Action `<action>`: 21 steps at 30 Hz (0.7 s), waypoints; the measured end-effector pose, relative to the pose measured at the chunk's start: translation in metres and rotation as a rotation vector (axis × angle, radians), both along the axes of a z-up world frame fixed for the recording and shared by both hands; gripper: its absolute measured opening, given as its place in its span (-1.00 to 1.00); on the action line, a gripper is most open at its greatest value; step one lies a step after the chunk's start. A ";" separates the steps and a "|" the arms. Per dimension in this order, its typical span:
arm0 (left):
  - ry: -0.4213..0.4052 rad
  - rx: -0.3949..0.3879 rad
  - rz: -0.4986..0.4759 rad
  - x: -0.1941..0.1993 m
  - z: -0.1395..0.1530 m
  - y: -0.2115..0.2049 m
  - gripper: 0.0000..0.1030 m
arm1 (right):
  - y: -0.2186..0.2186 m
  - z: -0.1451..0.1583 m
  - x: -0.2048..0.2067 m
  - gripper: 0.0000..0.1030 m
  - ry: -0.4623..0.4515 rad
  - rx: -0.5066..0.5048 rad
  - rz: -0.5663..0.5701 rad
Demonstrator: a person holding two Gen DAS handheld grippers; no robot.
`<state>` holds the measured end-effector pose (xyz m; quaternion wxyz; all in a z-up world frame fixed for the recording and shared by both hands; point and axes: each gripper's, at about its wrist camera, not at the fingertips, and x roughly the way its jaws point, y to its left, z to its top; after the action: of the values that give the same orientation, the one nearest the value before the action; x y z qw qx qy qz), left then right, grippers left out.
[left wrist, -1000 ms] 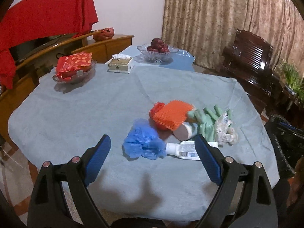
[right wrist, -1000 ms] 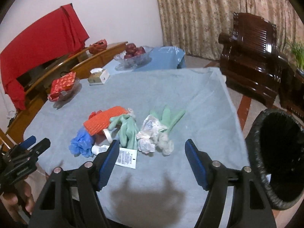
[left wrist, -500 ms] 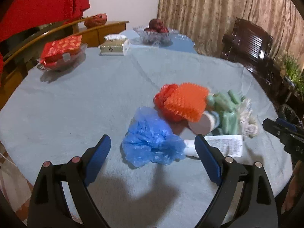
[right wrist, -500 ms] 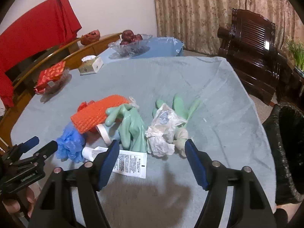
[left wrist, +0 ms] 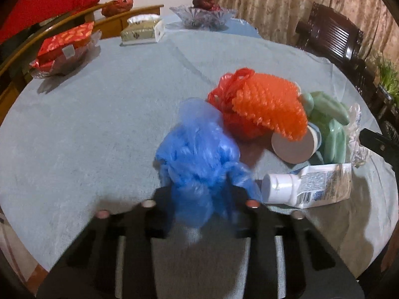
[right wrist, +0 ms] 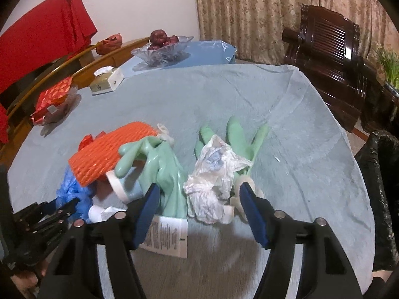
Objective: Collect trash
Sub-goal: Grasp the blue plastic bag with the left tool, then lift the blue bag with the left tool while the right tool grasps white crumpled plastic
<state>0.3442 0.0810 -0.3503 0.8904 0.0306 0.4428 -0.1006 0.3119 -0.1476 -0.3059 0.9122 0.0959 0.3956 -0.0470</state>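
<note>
Trash is still lying heaped near the tabletop's front edge, none collected, while left fingers are clenching the blue bag and right fingers are spreading around crumpled paper.

A crumpled blue plastic bag lies beside an orange ridged foam net, pale green rubber gloves and white crumpled tissue. A white squeeze tube carries small dark print. Grey-blue cloth covers the counter.
</note>
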 end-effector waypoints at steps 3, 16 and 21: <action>-0.049 -0.008 0.007 -0.007 0.013 0.002 -0.60 | -0.003 -0.002 0.005 0.18 0.001 0.007 -0.003; -0.089 -0.036 0.014 -0.016 0.037 0.002 -0.60 | -0.013 -0.018 0.030 -0.92 0.063 0.017 0.035; -0.114 -0.034 0.017 -0.026 0.049 -0.001 -0.60 | -0.017 -0.003 0.019 -0.94 0.037 0.035 0.060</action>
<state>0.3185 0.0797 -0.3011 0.9154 0.0175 0.3899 -0.0987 0.3306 -0.1649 -0.3089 0.9039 0.0993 0.4158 -0.0145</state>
